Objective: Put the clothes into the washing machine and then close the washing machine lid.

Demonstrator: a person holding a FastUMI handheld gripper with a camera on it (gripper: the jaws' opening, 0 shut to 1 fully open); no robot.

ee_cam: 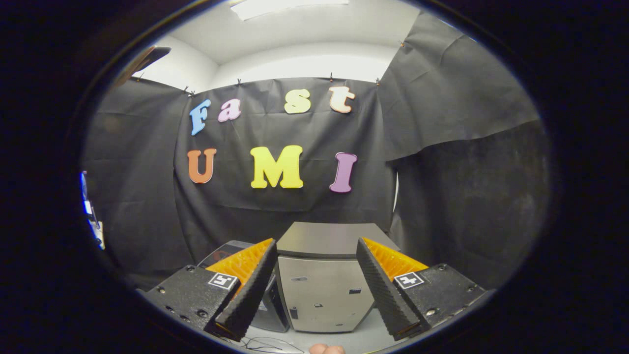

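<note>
Likely staged test booth: black cloth walls (147, 196), ceiling light (290, 6).

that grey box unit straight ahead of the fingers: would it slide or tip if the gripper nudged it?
The grey box unit looks squat, flat-topped and wide-based, so tipping seems unlikely. Its hard, panel-like faces suggest it is rigid and probably heavy for a nudge, so it may barely slide. The gripper is open, its fingers wide apart and touching nothing.

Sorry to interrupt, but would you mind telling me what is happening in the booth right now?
A person is holding the claw up, open and empty, aimed at a small grey box-like appliance, apparently the washing machine, standing beyond its fingers against the black cloth wall. Its top looks closed. A darker appliance sits beside it. A fingertip peeks in below.
</note>
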